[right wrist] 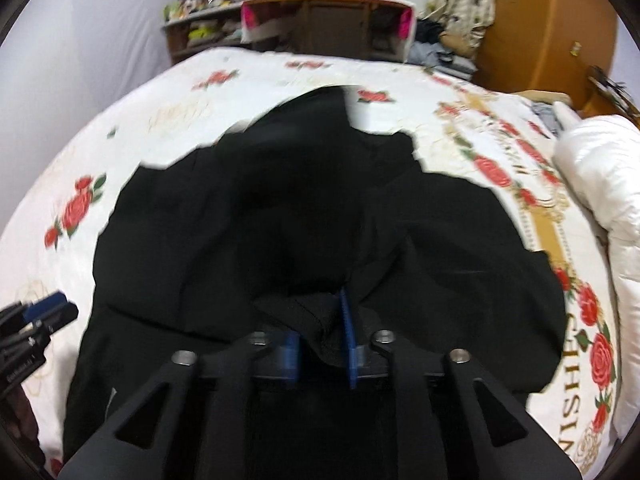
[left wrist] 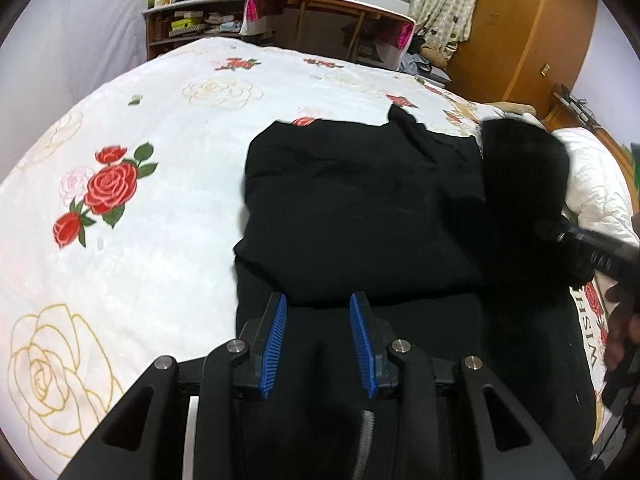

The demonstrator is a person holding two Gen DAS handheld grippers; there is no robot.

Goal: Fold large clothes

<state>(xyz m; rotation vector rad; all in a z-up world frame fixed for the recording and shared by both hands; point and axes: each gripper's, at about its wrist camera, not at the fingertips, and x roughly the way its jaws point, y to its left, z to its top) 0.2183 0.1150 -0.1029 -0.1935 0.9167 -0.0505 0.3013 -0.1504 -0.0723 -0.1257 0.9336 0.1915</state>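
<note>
The left hand-held gripper (left wrist: 318, 312) is held spread and empty over the near edge of the black garment (left wrist: 360, 216), which is laid on the bed (left wrist: 160, 120). A bunched fold is caught between the pads of the right hand-held gripper (right wrist: 324, 320); whether it is gripped cannot be told. The fold should be laid flat, edges aligned, before release.

A black garment (left wrist: 360, 216) lies on a white bedspread (left wrist: 160, 128) patterned with red and seemingly gold-outlined roses.
</note>
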